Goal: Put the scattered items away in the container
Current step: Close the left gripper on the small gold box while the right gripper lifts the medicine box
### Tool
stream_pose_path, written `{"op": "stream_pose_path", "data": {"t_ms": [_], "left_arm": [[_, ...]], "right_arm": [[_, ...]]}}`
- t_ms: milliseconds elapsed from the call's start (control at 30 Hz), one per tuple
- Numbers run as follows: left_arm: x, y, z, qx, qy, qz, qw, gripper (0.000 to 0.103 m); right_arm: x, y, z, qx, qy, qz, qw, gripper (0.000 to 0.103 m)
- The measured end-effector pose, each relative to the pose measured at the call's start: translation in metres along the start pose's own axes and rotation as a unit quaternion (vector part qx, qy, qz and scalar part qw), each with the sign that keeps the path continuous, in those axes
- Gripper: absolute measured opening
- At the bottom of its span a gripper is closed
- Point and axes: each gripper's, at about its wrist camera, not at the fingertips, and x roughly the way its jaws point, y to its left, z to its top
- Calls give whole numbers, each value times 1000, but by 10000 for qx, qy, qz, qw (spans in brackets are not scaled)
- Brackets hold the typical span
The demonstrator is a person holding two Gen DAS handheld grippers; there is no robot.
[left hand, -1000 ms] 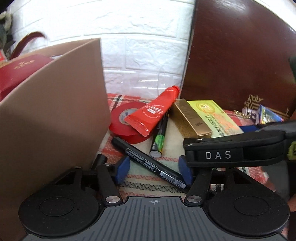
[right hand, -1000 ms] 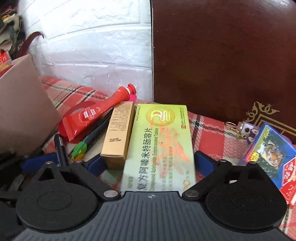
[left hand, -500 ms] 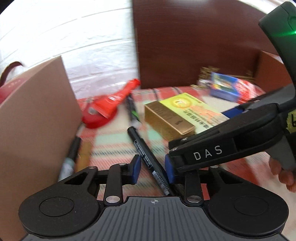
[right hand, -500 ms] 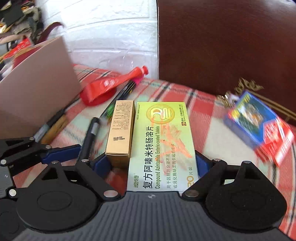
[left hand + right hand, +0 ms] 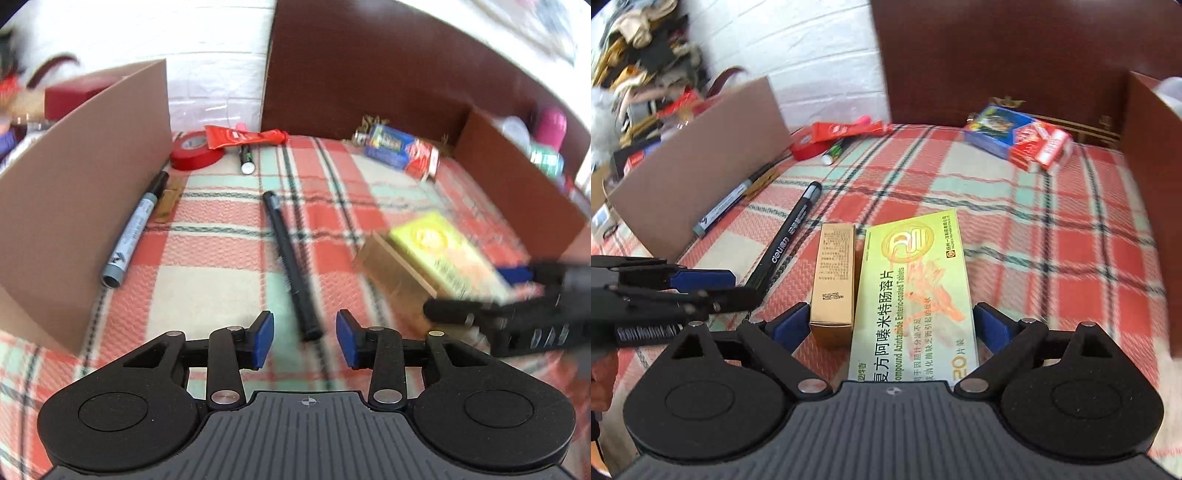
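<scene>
My right gripper (image 5: 889,325) is shut on a yellow-green medicine box (image 5: 914,291) and a gold box (image 5: 834,280), side by side between its blue pads. Both boxes show blurred in the left wrist view (image 5: 443,254). My left gripper (image 5: 304,339) is open and empty, with a black marker (image 5: 291,264) lying on the checked cloth just ahead of its pads; the marker also shows in the right wrist view (image 5: 786,243). A brown cardboard box (image 5: 85,192) stands at the left.
A grey marker (image 5: 135,229) lies along the cardboard box wall. Red tape (image 5: 195,151), a red tube (image 5: 243,136) and a green pen (image 5: 246,158) lie at the back. Blue and red packs (image 5: 1019,136) sit far right. A dark wooden board (image 5: 369,74) stands behind.
My left gripper opened and let go of the black marker, which now lies on the cloth. Both grippers pulled back from the pile; the right one carried the two boxes along.
</scene>
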Motion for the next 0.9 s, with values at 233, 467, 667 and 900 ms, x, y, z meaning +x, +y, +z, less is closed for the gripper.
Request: {"op": "stream_pose_path", "data": {"t_ms": [233, 467, 667, 900], "left_arm": [[3, -32, 15, -56, -81, -419, 9991, 71], [38, -57, 18, -124, 221, -324, 9992, 69], [49, -58, 15, -6, 335, -6, 9994, 51], [51, -58, 14, 135, 400, -6, 9991, 66]], "right_arm": [[-29, -9, -6, 106, -343, 164, 9992, 97], [-15, -15, -19, -241, 13, -197, 9995, 77], [-17, -27, -24, -362, 21, -449, 9983, 74], [-6, -18, -15, -507, -5, -447, 9977, 80]]}}
